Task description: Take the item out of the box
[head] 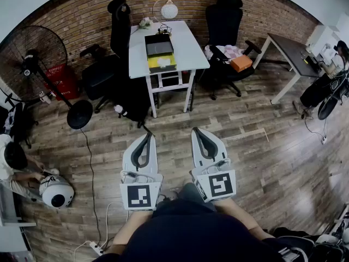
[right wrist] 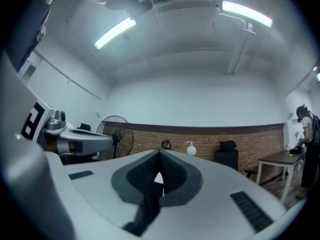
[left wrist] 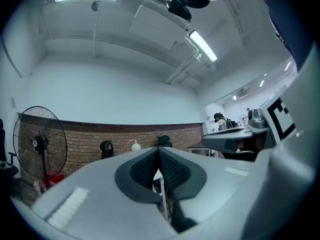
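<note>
Box (head: pixel 160 52) sat open on the far white table (head: pixel 188 51), well apart from the person, so I judged it out of reach. Left gripper (head: pixel 147 137) and right gripper (head: pixel 197 131), both closed and empty, pointed toward it. A pale item (head: pixel 163 63) lay in its yellow half.

I see a standing fan (head: pixel 32 59) and a red crate (head: pixel 60 78) by the brick wall (head: pixel 92 10). A globe lamp (head: pixel 169 9) sits at the white desk's (head: pixel 190 49) far edge, with black office chairs (head: pixel 223 23) on both sides. A person (head: pixel 13 165) crouches beside a white domed machine (head: pixel 56 192).
</note>
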